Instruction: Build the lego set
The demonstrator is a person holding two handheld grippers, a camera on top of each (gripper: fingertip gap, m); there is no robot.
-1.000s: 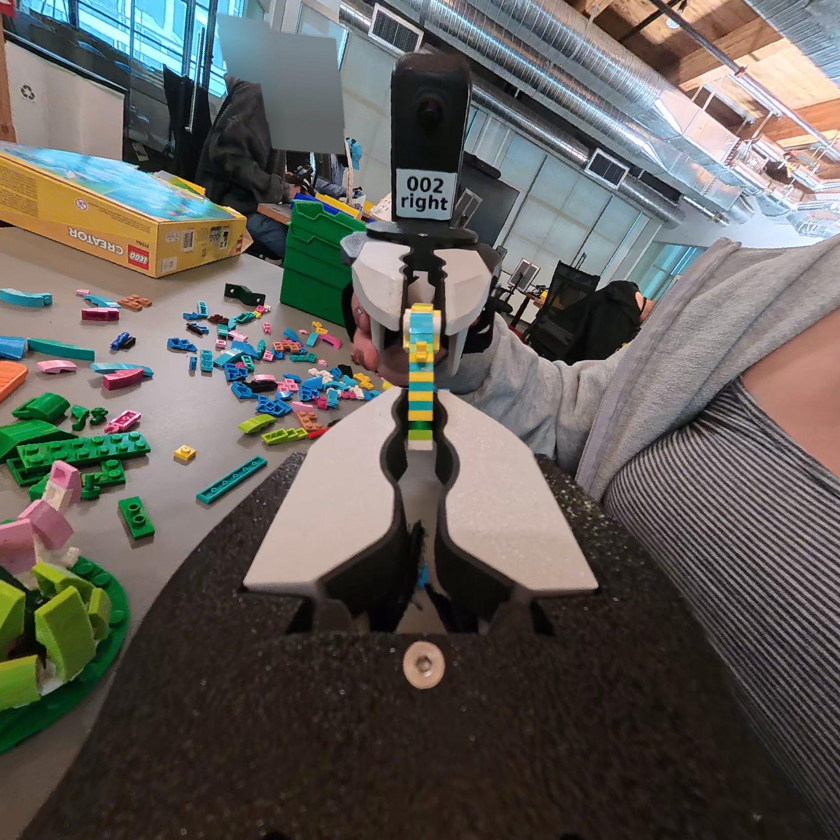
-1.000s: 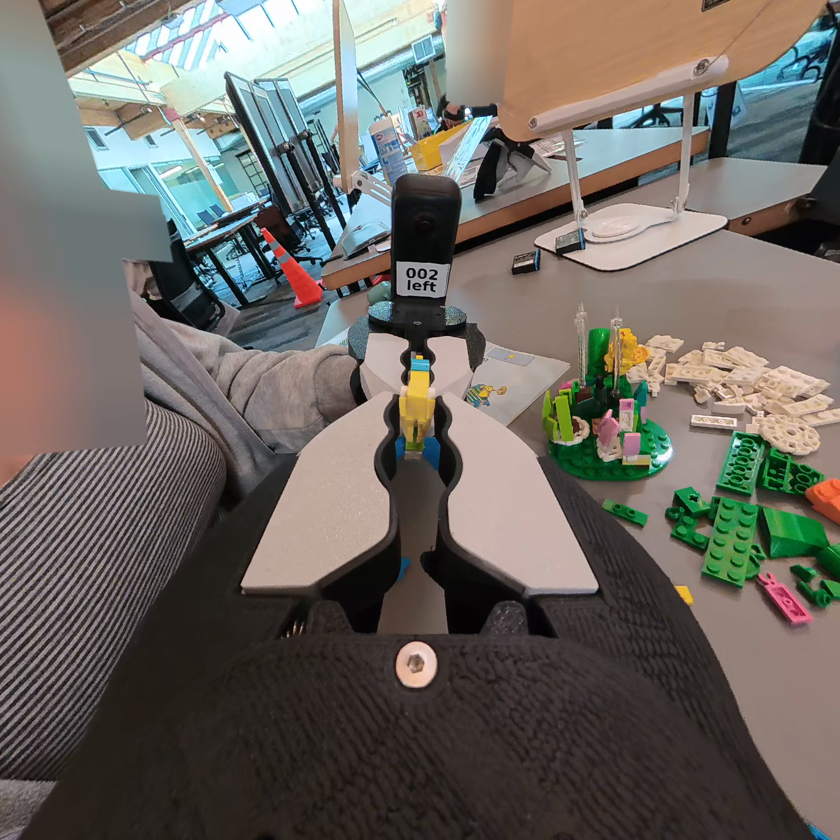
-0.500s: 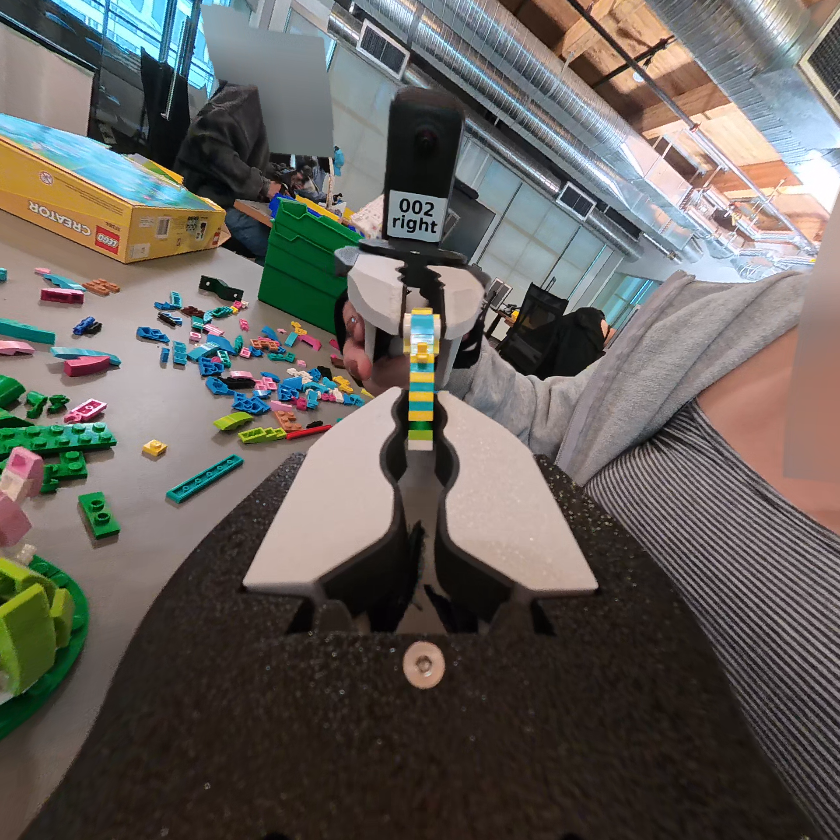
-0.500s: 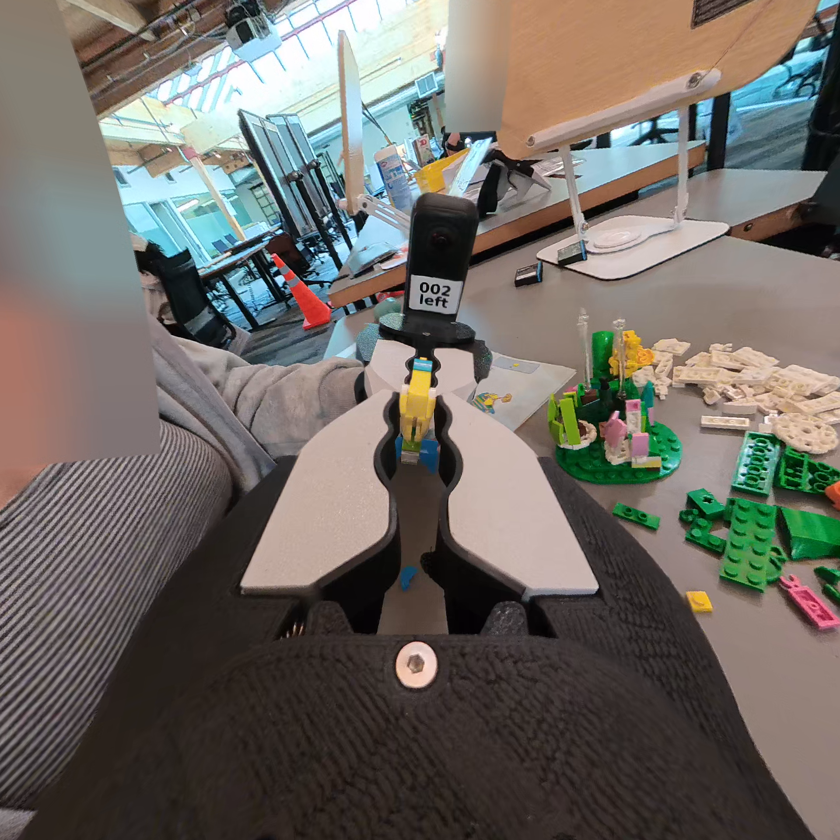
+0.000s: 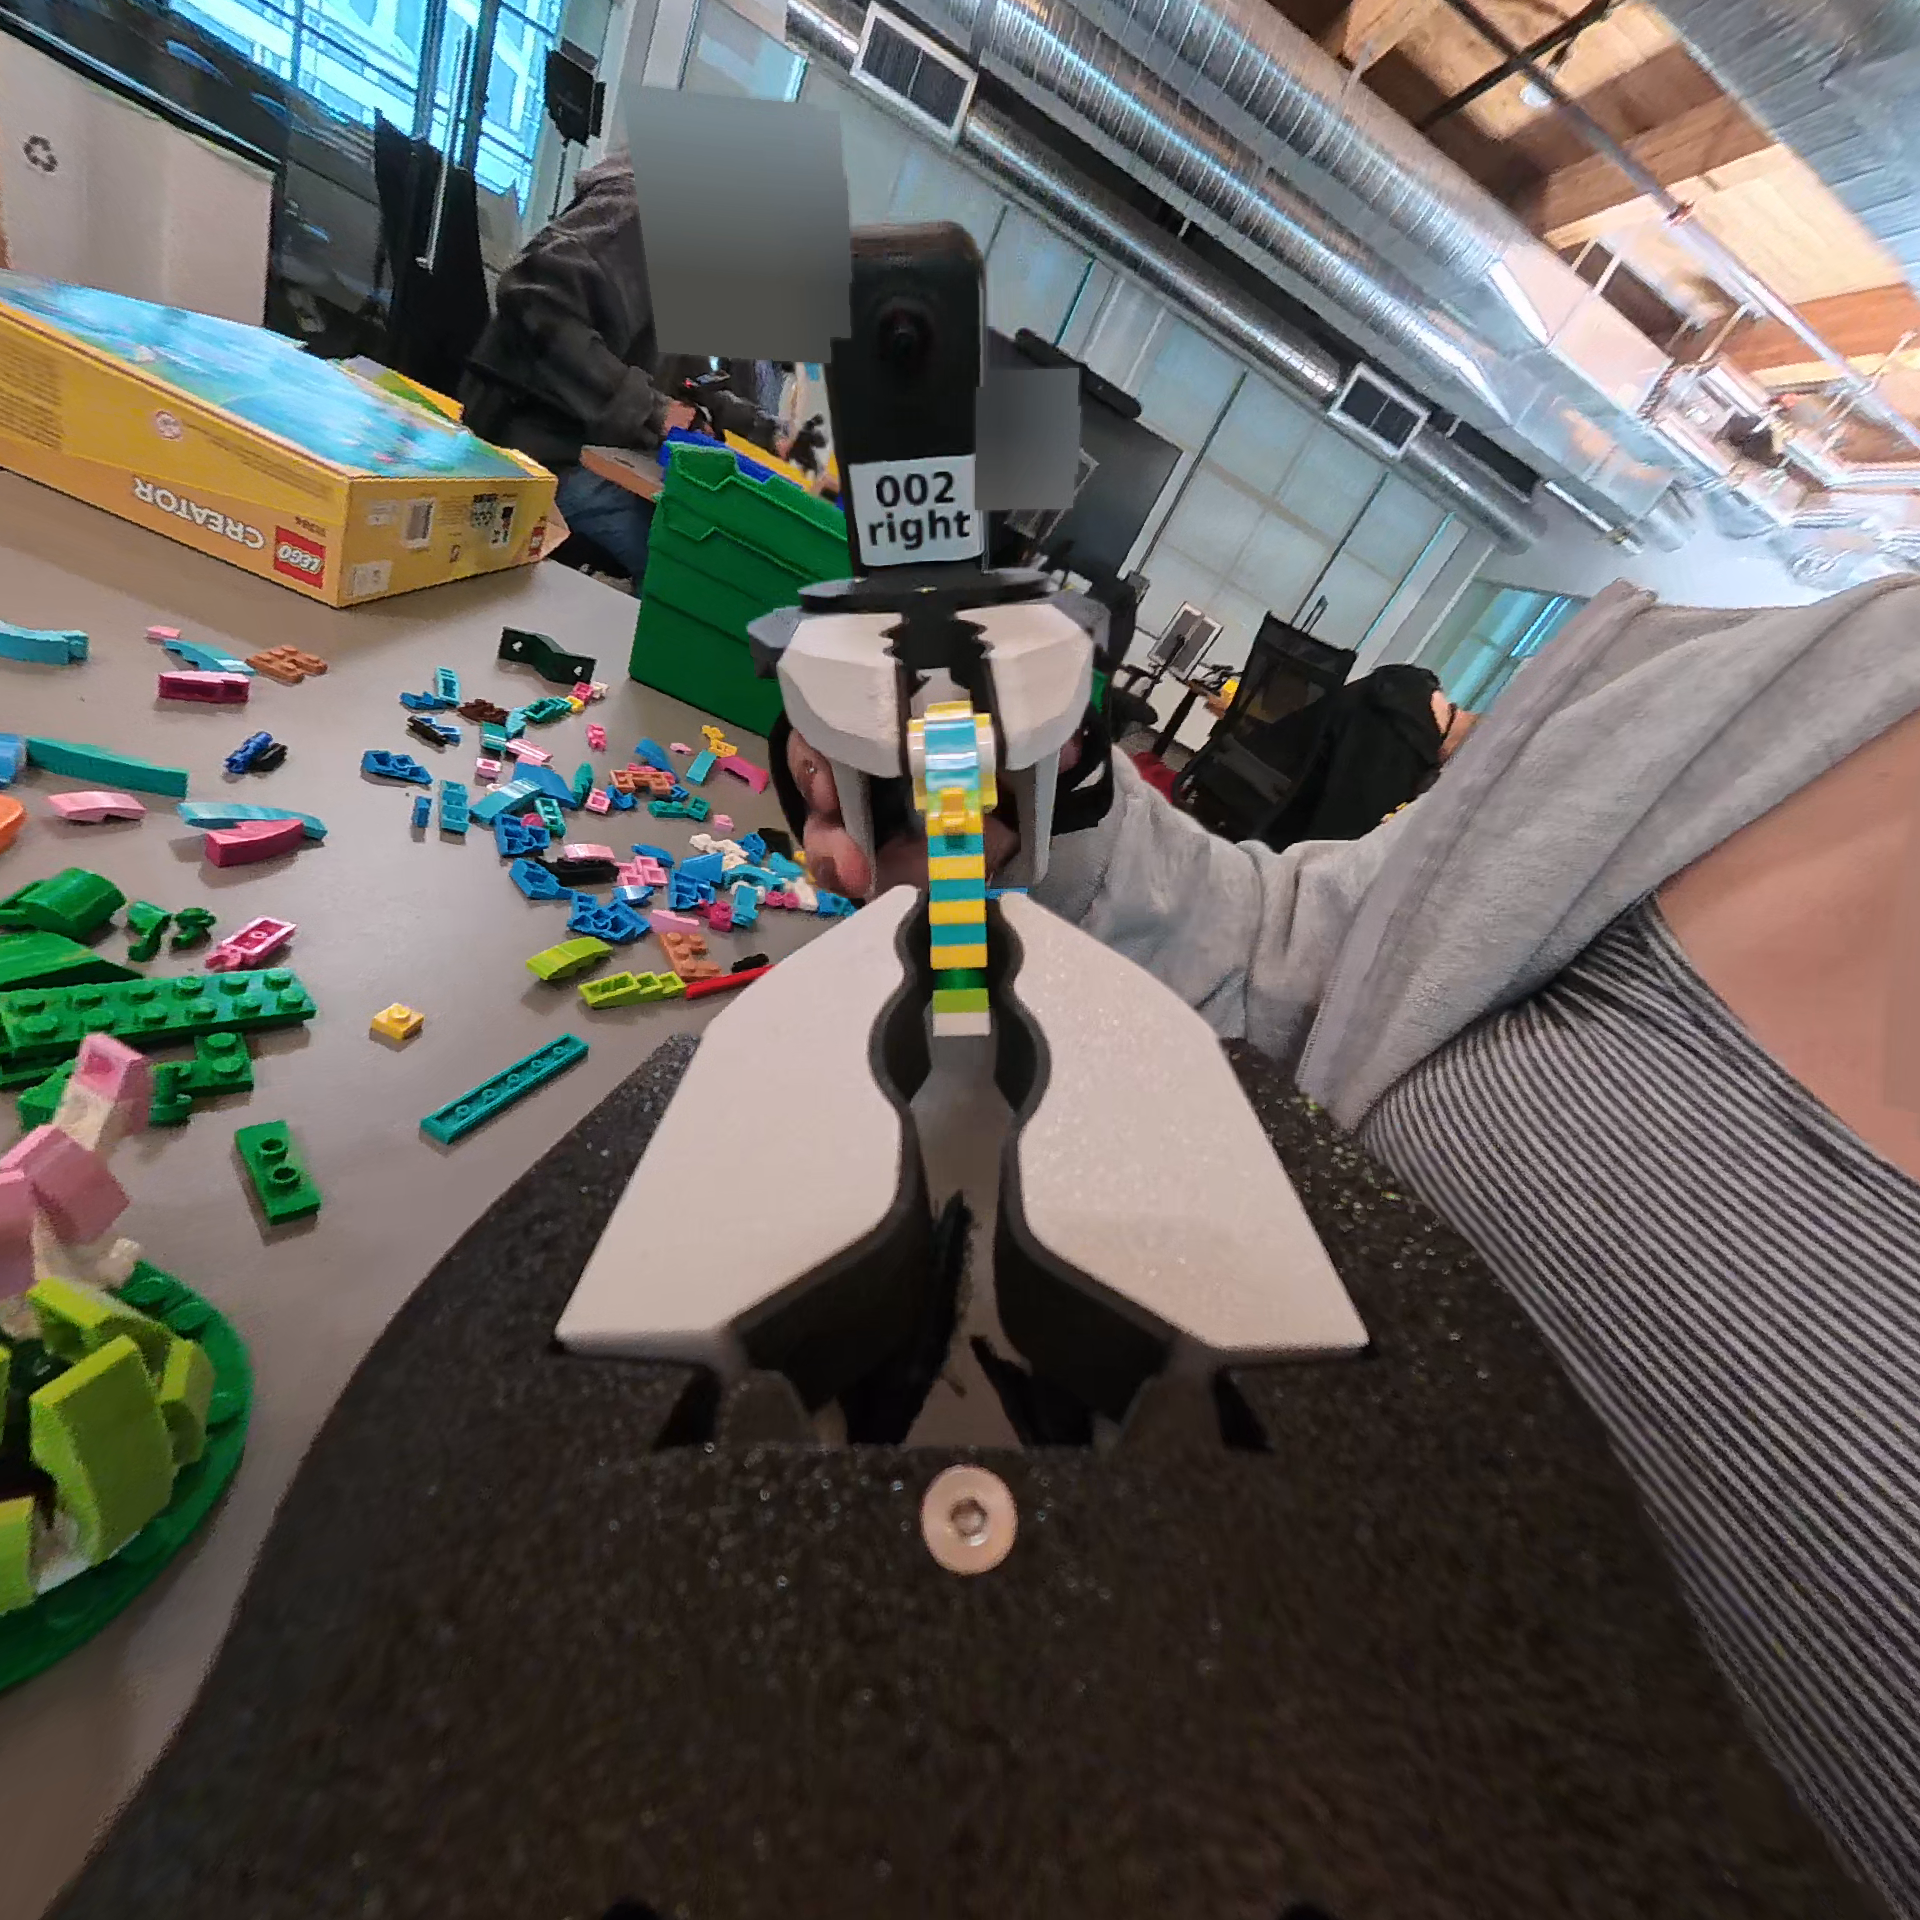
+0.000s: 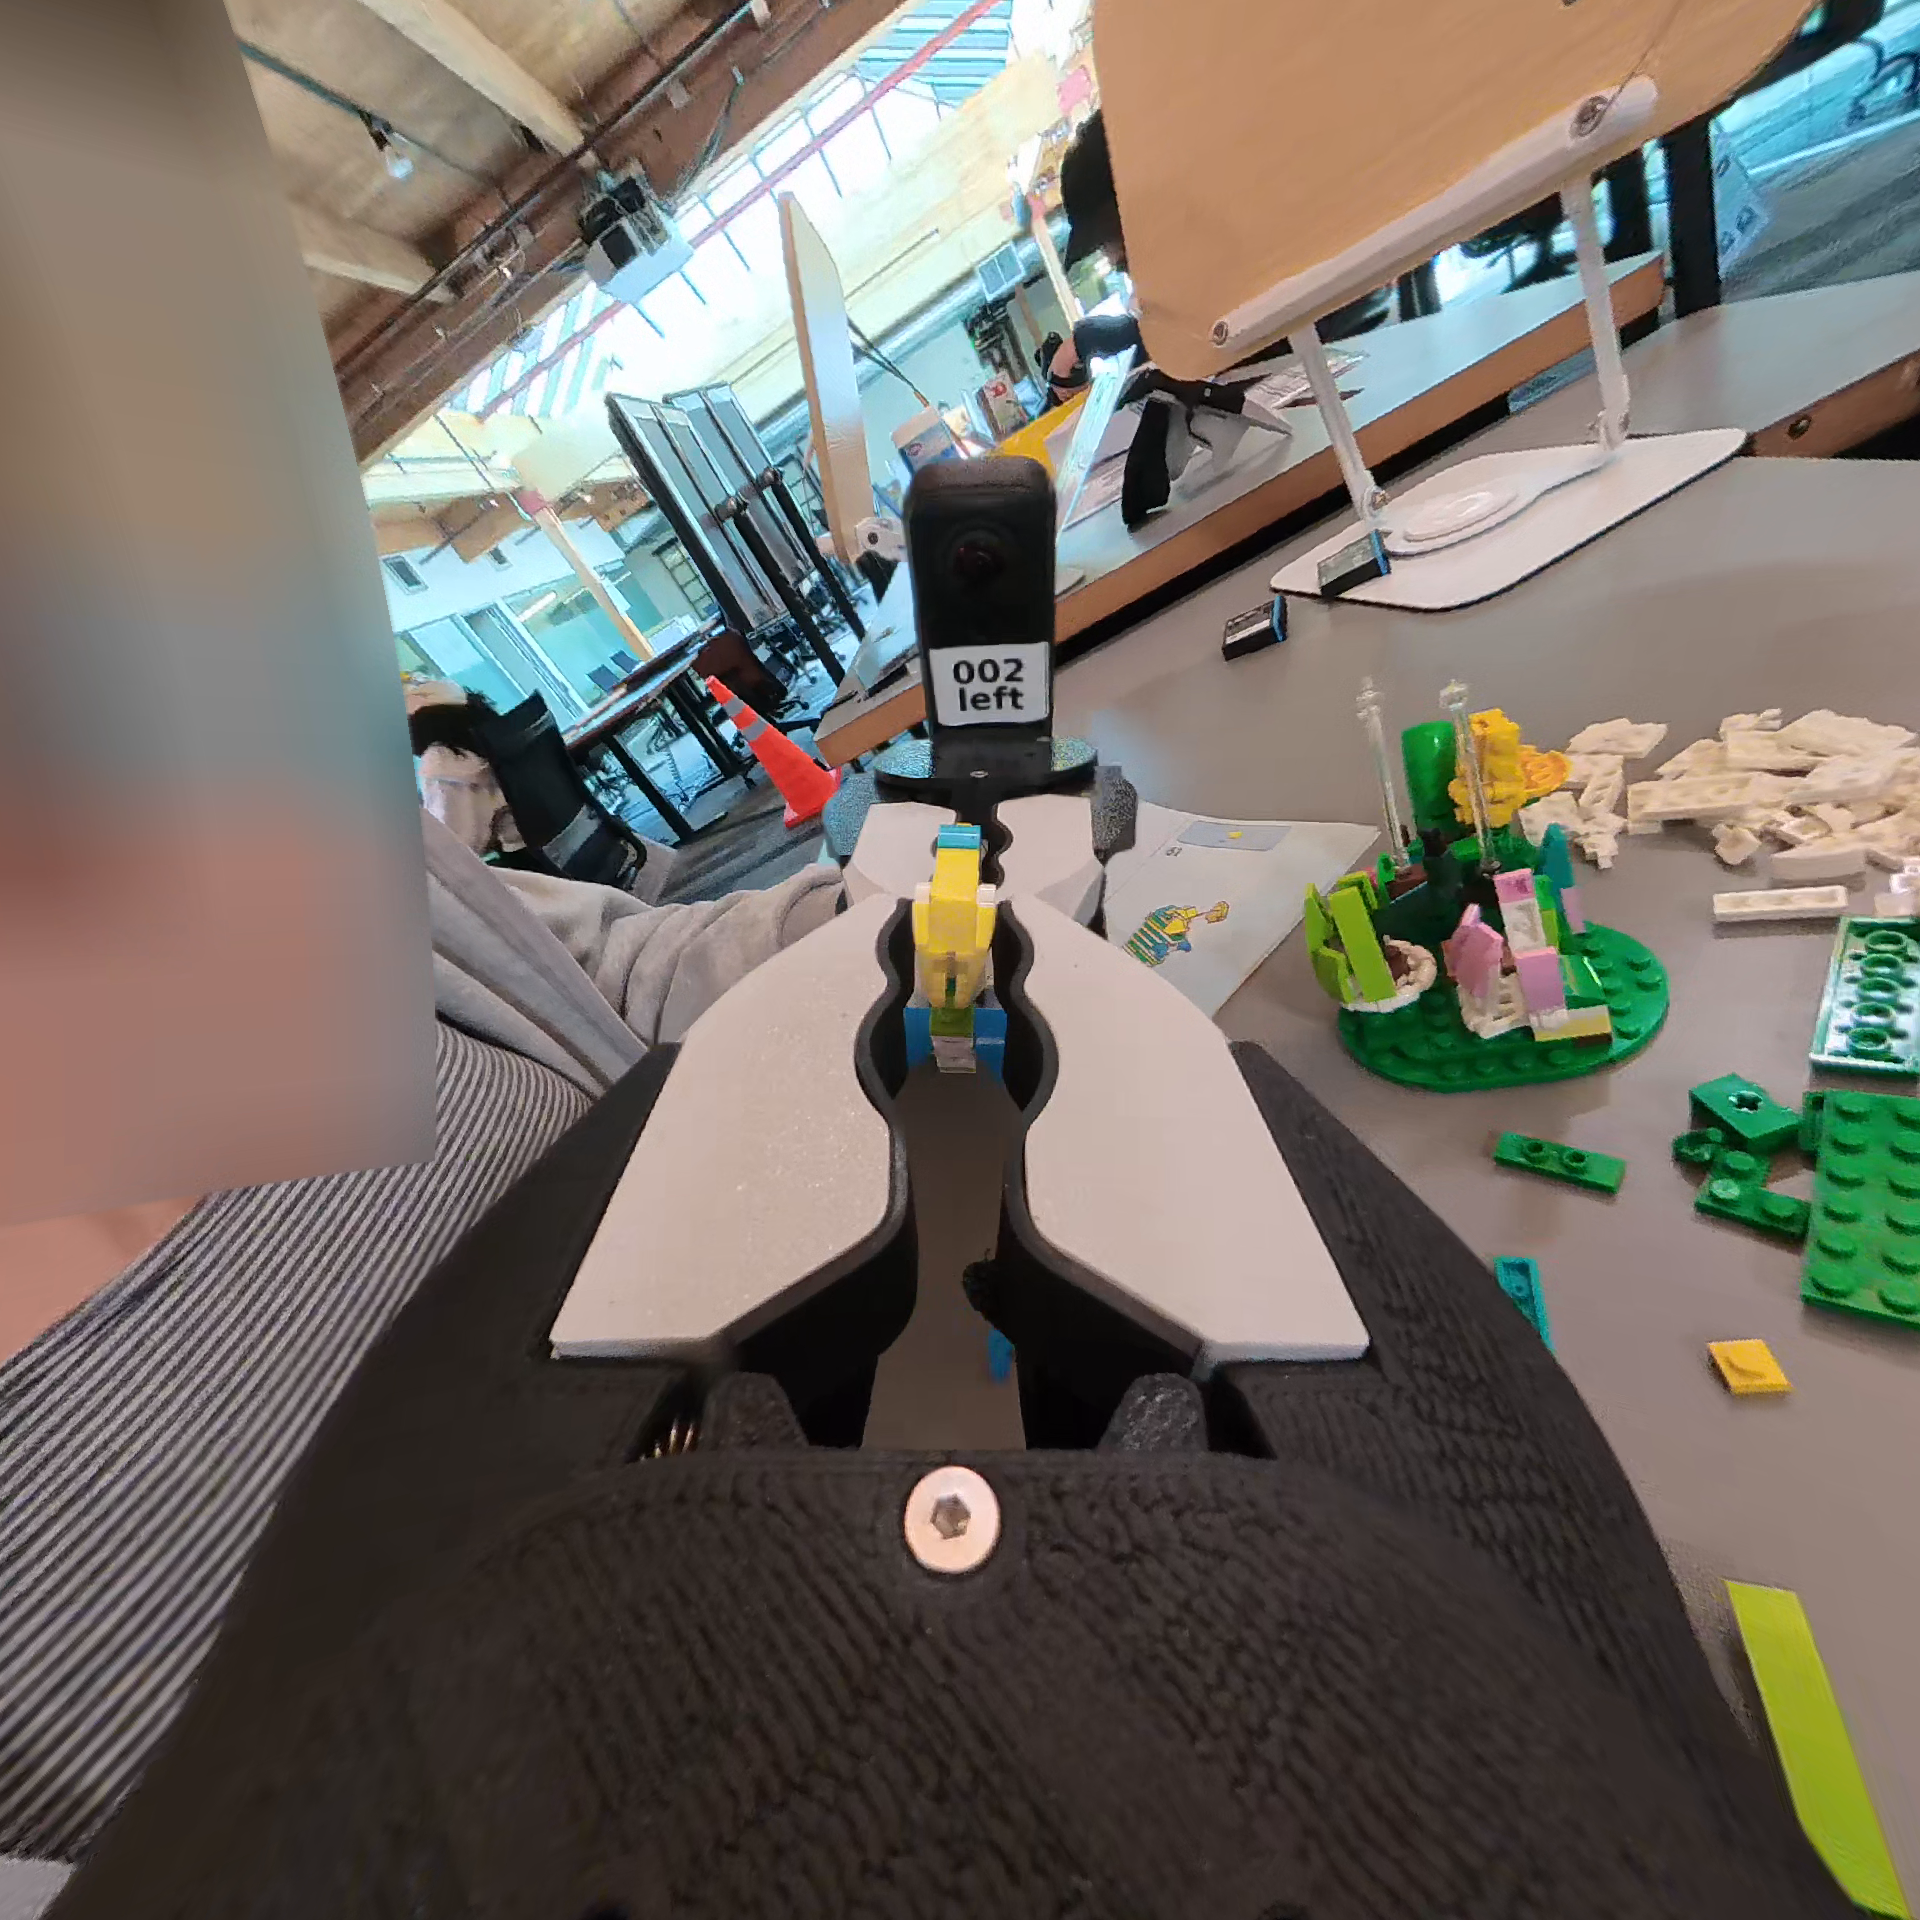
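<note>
A slim striped yellow, teal and green lego model is held in the air between both grippers, which face each other tip to tip. My left gripper is shut on its green and white lower end. My right gripper grips its other end. In the right wrist view my right gripper is shut on the model's yellow part, with a blue piece below, and the left gripper is just beyond. A round green base with pink and lime builds stands on the table; it also shows in the left wrist view.
Loose coloured bricks lie over the grey table, with a yellow box and green crates behind. White bricks, green plates and an instruction booklet lie to my right. The person's striped shirt is close. My two grippers' fingertips are within a few centimetres of each other.
Both grippers stay shut on the striped model. The joined pair has swayed slightly, so the table and background have shifted a little in both views.
</note>
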